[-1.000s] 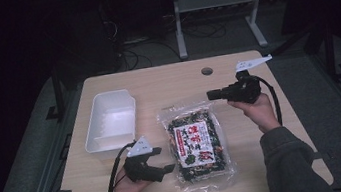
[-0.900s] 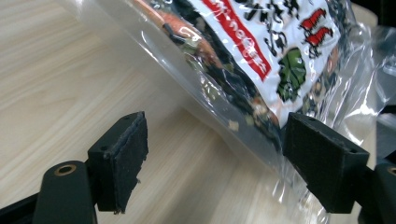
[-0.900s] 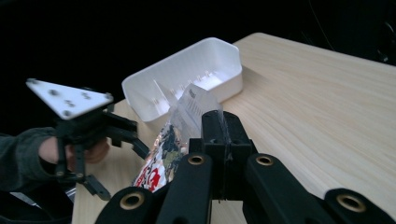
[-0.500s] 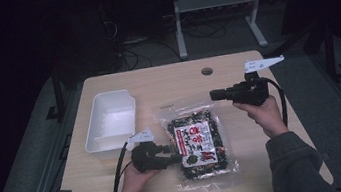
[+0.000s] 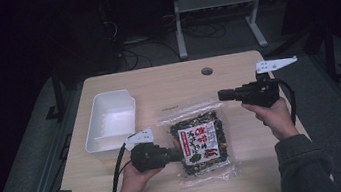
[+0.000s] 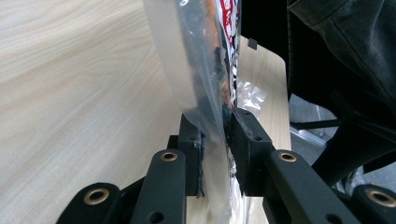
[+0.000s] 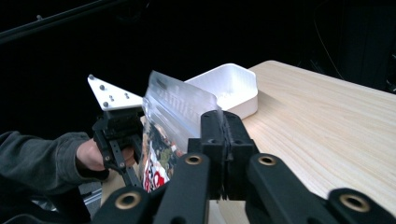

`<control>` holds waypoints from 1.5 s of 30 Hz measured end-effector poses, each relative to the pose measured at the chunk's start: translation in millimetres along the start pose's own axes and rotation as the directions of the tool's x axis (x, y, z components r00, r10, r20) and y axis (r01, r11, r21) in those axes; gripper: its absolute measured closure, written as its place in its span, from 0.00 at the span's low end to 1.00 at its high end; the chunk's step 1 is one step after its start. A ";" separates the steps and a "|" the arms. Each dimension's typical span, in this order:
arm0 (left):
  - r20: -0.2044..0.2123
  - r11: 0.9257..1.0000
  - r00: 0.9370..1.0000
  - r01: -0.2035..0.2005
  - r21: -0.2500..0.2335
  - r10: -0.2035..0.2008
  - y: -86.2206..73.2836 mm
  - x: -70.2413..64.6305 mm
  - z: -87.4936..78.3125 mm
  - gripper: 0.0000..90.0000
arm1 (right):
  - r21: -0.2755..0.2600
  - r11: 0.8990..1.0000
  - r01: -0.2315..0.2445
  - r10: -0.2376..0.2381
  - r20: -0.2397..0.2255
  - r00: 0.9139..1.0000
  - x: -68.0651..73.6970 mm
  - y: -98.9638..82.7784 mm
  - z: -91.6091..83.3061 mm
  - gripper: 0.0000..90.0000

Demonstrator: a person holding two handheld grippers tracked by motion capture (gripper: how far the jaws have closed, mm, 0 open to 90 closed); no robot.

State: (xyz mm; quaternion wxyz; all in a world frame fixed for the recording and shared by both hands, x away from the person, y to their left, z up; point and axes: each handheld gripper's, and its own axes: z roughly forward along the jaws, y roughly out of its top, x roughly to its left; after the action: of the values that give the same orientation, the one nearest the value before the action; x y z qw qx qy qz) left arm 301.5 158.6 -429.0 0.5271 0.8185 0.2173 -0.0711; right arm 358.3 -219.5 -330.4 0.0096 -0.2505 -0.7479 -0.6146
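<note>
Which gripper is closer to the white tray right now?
Left. The left gripper sits just right of the white tray, clamping the snack bag; the right gripper hangs farther right.

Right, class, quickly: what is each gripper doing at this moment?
Left gripper: closed on the seaweed snack bag, at its clear edge.
Right gripper: jaws together, gripping nothing, raised beside the bag.

A snack bag [image 5: 201, 144] is laid mid-table [image 5: 167, 84], a tray [image 5: 110, 119] set to its left. The left gripper [image 5: 174, 154] is placed at the bag's left edge, apparently clamping it; the right gripper [image 5: 222, 95] is held beyond its far right corner.
</note>
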 end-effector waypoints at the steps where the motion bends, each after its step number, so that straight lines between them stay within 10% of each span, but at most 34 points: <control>1: -0.006 1.000 1.000 -0.008 0.002 0.008 0.2 -0.6 -0.3 0.83 | 0.011 1.000 0.002 -0.002 0.003 1.000 -0.2 -0.6 -0.8 0.90; 9: -0.018 1.000 1.000 -0.022 0.004 0.022 0.5 -1.5 -1.7 0.83 | 0.067 0.997 -0.034 0.034 0.001 0.999 -3.2 -10.8 4.0 0.44; 18: -0.018 0.999 0.999 -0.035 0.007 0.035 1.1 -2.5 -2.8 0.83 | 0.188 0.981 -0.050 0.061 -0.051 0.997 -4.2 -33.7 29.4 0.36; 30: -0.012 0.999 0.999 -0.046 0.006 0.046 3.5 -5.0 -3.8 0.83 | 0.255 0.967 -0.009 0.053 -0.168 0.984 -4.0 -41.4 49.3 0.62; 37: -0.038 0.999 0.998 -0.042 -0.004 0.042 2.8 -2.6 -7.3 0.74 | 0.216 0.976 -0.012 0.072 -0.271 0.960 -1.8 -42.4 43.1 0.82; 45: -0.101 0.998 0.993 -0.059 0.007 0.060 2.1 -4.2 -10.1 0.59 | 0.179 0.984 -0.010 0.052 -0.231 0.971 7.3 -40.5 31.6 0.83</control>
State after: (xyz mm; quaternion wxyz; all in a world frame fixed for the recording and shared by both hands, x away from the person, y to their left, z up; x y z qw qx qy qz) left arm 297.5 165.7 -421.4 0.5158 0.8281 0.2191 -0.0142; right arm 345.5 -192.4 -372.8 0.1301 -0.1859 -0.7890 -0.5710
